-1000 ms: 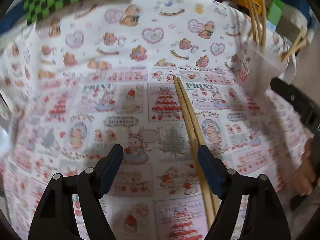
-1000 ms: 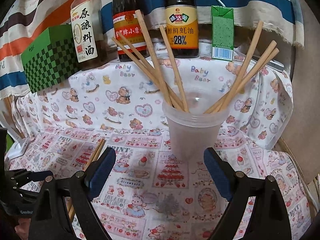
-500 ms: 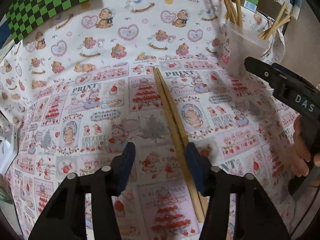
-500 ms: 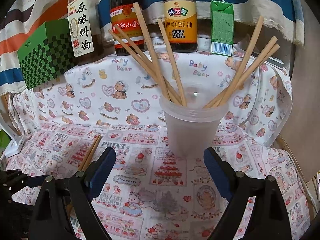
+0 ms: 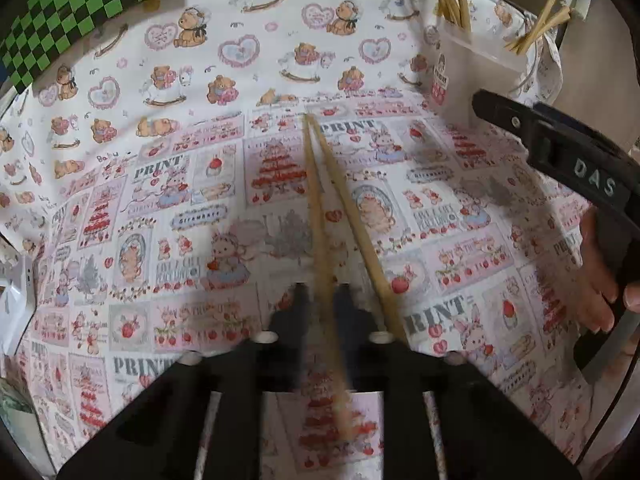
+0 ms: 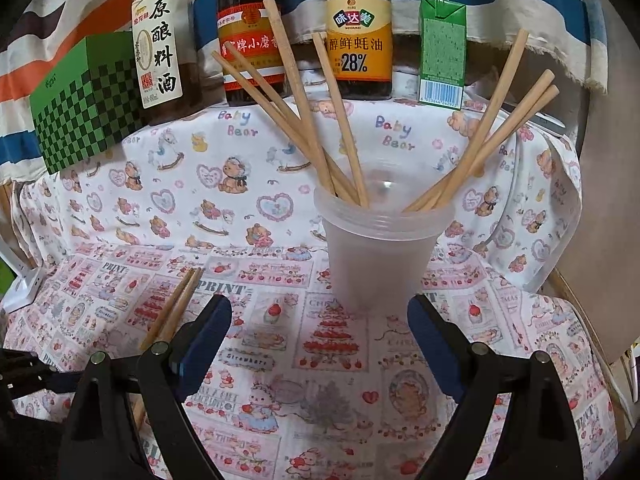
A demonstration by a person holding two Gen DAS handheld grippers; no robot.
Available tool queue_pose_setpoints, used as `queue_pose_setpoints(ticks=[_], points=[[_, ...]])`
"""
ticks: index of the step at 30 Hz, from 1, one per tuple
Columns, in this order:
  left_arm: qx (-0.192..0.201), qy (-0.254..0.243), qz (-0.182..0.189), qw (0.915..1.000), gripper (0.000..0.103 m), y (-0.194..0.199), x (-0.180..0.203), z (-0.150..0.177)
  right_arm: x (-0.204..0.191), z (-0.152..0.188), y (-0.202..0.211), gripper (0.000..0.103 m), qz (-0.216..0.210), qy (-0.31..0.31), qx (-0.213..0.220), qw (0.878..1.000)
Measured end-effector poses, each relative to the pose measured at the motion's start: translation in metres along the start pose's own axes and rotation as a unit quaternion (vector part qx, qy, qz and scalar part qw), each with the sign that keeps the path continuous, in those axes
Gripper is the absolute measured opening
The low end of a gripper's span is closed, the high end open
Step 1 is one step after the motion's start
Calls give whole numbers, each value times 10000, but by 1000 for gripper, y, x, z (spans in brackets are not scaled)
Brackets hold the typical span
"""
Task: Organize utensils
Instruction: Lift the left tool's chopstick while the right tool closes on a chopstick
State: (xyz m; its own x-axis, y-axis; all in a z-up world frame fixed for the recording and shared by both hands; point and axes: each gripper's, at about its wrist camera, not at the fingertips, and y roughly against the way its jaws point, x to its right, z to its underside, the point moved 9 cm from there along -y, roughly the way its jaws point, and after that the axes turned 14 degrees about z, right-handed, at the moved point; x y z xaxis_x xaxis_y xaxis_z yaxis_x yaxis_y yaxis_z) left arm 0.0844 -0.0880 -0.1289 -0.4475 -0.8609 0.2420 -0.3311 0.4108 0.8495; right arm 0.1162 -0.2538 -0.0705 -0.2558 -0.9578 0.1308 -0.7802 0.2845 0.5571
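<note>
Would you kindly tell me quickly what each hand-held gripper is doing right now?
Left hand-held gripper: jaws closing on one chopstick.
Right hand-held gripper: open, holding nothing, facing the cup.

Both wrist views look steeply down close over one patterned cloth.

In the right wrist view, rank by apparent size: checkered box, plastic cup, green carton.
1. checkered box
2. plastic cup, close behind; nearer the camera, so unsure
3. green carton
</note>
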Motion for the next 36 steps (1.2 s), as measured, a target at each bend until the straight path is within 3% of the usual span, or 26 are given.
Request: queue_pose_setpoints(ticks=[4,7,9,11,13,17,19,21,22,27,30,36], points=[[349,352,-174,9986,7,8,-20,-8,-1,0,3,91,-48,-17,8,10000],[990,532,-210,9934,6,38,-28,-21,-4,1,6,91,-89,18,2,10000],[1612,550,-123,9853,6,67,-30,-30,-7,2,7,91,-116,69,3,9999],[2220,555,-366,9728,6,94,-38,-37,-11,2,8,91,-130,139,20,9998],[2573,637,-484,9630,6,112,-45,-39,-15,3,7,91,-126,233,27,9996],[3015,762,-164,9503,6,134,-47,-43,-26,8,10,91,-322,330,-80,9989],[3240,736,-333,9426,6,144,-48,-44,-37,12,15,91,-556,389,-157,9976],[3539,731,-866,9284,6,158,-56,-44,-58,24,20,91,-898,664,-313,9932],[3596,709,-1042,9246,6,163,-60,-44,-66,29,22,91,-1017,830,-378,9906],[3618,1059,-716,9235,6,165,-77,-43,-111,62,38,91,-1366,1706,-533,9744],[3634,1136,-723,9218,6,166,-81,-42,-117,77,39,91,-1270,1843,-864,9708],[3556,1111,-897,9237,7,164,-81,-40,-122,87,38,91,-1176,2004,-867,9688]])
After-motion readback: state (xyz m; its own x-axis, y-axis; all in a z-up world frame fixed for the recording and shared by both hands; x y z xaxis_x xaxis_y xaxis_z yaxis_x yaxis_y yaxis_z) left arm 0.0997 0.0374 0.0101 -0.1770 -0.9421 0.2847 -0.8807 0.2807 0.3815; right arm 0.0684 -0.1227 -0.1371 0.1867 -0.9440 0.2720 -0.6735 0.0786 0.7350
